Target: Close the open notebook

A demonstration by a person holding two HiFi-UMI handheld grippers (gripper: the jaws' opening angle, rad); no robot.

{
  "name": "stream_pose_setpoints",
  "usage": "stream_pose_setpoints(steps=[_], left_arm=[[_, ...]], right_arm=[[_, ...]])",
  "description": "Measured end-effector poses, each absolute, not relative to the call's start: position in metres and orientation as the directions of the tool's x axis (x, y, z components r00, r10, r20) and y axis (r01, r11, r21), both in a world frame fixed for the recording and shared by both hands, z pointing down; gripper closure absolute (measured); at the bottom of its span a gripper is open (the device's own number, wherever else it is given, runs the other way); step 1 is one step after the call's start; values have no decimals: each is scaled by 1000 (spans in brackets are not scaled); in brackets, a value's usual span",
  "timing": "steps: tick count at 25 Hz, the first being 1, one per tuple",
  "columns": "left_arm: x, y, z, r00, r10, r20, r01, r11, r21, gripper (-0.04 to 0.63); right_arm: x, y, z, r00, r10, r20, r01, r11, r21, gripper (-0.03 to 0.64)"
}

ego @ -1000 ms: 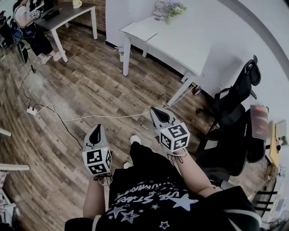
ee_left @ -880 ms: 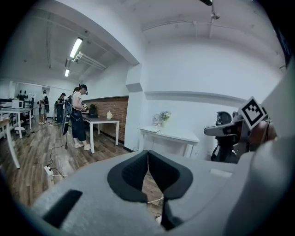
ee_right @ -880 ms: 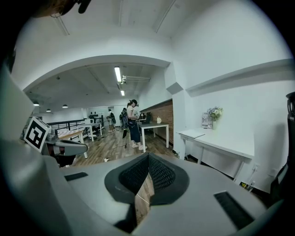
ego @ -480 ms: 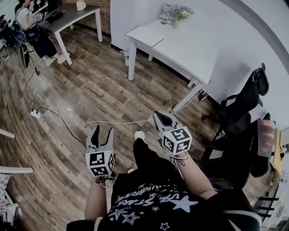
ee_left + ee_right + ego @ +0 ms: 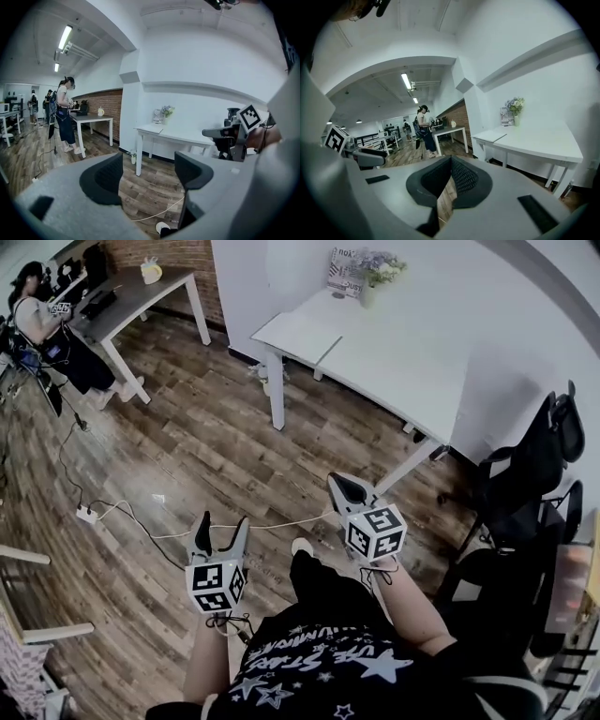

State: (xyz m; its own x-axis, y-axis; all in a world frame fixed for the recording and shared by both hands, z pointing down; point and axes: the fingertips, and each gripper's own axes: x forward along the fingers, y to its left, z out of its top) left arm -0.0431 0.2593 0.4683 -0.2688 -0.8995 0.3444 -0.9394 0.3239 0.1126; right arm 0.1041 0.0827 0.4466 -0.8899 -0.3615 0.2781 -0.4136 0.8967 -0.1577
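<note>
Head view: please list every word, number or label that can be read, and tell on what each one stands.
"STARS": upside down on the person's dark shirt; the letters around it are unclear.
Card on the white table: print too small to read.

Plank floor (image 5: 187, 446) runs under and ahead of the right gripper (image 5: 333, 480). Ahead of it a white table (image 5: 403, 362) stands against a white wall (image 5: 534, 315), with flowers (image 5: 375, 268) at the table's far edge. Ahead and well to the gripper's left, a grey desk (image 5: 131, 292) stands by a brick wall (image 5: 178, 254). Near its right side are black chairs (image 5: 525, 474). A pale cable (image 5: 281, 523) lies on the floor just to its left. Tube lights (image 5: 407, 81) glow on the ceiling.
</note>
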Motion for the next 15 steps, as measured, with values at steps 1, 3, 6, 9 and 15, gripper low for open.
stream_pose_setpoints(steps=[1, 3, 6, 9, 15], left_arm=[[-49, 243, 467, -268, -899, 346, -941, 322, 107, 252], [-62, 211, 464, -266, -898, 351, -943, 318, 99, 252], [-79, 166, 461, -258, -897, 358, -946, 310, 96, 252], [-97, 126, 462, -251, -894, 370, -948, 304, 91, 250], [-134, 58, 460, -264, -893, 365, -938, 325, 117, 252]], right_arm=[[99, 65, 447, -888, -368, 277, -421, 892, -164, 614], [88, 28, 446, -884, -379, 275, -434, 884, -174, 614], [72, -22, 441, -879, -397, 264, -450, 874, -185, 614], [56, -64, 439, -878, -409, 250, -459, 867, -195, 614], [35, -126, 447, -872, -416, 258, -472, 856, -212, 614]])
